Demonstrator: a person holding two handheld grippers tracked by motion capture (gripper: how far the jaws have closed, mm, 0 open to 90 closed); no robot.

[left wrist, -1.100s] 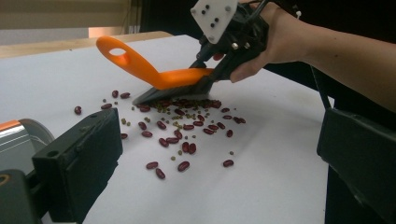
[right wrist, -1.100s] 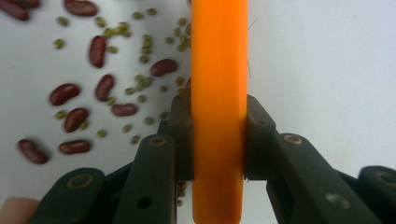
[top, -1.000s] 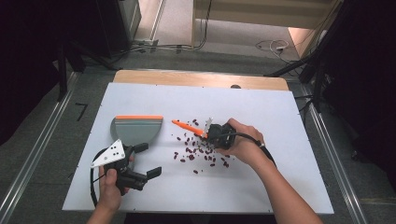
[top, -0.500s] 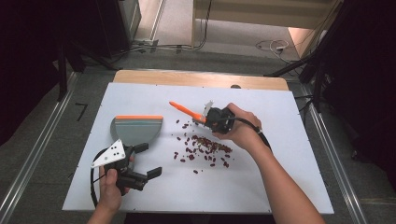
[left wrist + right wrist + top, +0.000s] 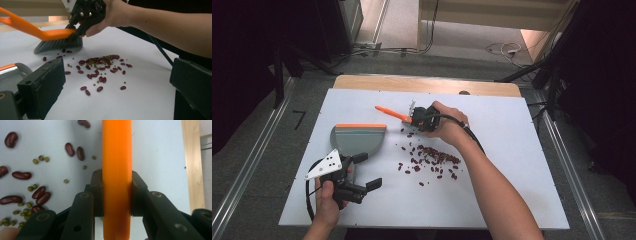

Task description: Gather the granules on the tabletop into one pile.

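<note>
Between the right tongs (image 5: 117, 195), orange brush (image 5: 116, 157), clamped, beans (image 5: 432, 157) probably just beside.

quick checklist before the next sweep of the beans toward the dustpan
1. Right claw shut on the orange brush: ok, both jaws press its handle.
2. Bristles on the white board: cannot tell whether they touch it.
3. Beans between brush and dustpan: ok, the brush sits on their far side.
4. Dustpan steadied: not ok, the left claw is open and holds nothing.
5. Sweep path: cannot tell, the left claw lies close to it.
</note>
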